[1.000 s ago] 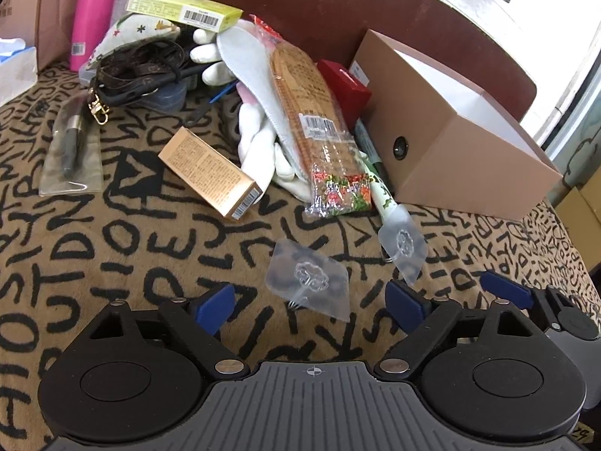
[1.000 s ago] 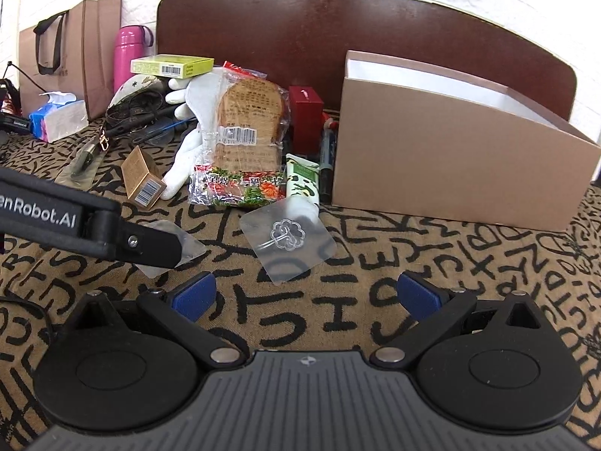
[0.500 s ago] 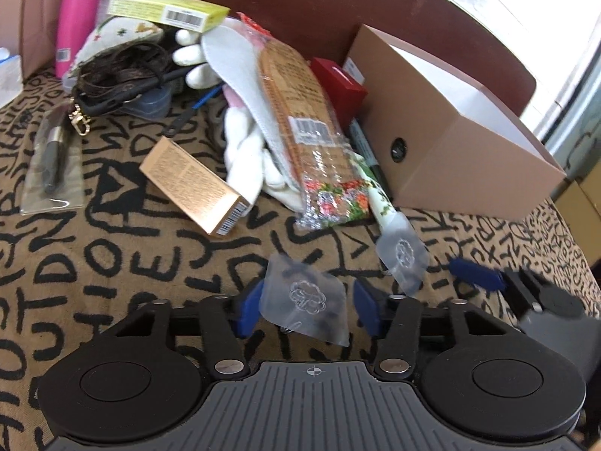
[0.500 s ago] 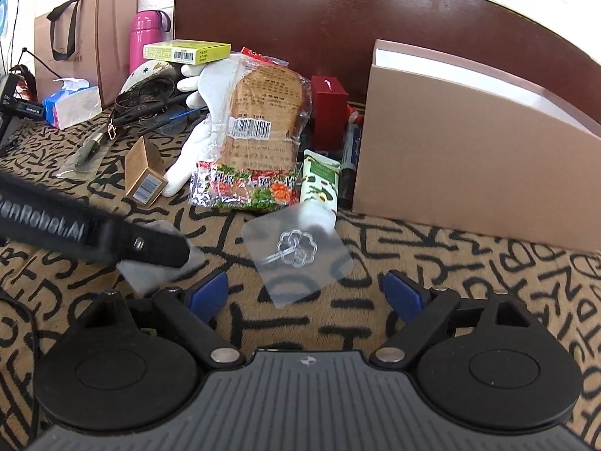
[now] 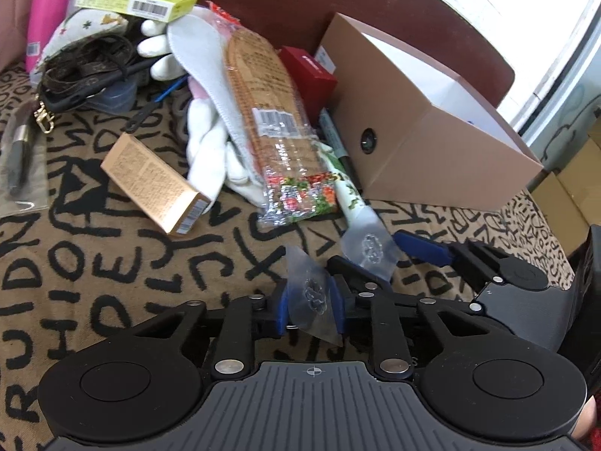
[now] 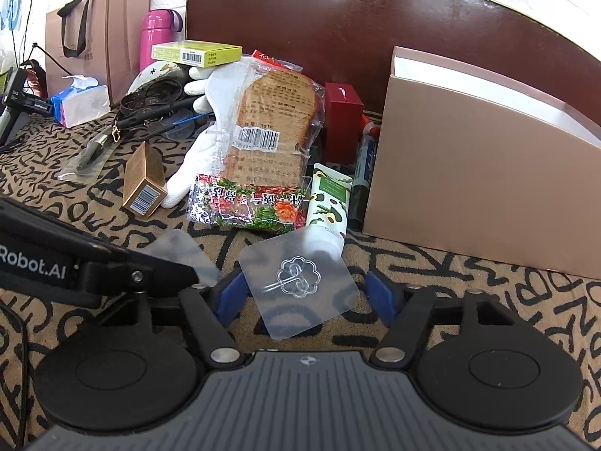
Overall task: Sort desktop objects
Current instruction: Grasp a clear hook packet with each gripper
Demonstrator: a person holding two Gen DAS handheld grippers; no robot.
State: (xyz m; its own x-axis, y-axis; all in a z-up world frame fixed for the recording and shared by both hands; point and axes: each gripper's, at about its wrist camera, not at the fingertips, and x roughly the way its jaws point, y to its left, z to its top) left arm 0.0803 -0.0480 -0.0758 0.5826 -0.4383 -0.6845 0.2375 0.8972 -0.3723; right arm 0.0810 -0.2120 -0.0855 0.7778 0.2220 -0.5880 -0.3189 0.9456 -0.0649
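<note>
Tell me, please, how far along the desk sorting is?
Nothing looks sorted yet: the cardboard box seems empty. The left tool is closing on one clear hook sticker; the right tool is closing around another. The pile, including the glove, remains.

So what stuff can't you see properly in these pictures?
- Inside the brown box: right wrist view, its front wall hides the bottom.
- Red box: lower part hidden behind the insole packet.
- Marker pen: label too small to read.
- Left gripper's clear hook sticker: in the right wrist view, mostly covered by the gripper's finger.
</note>
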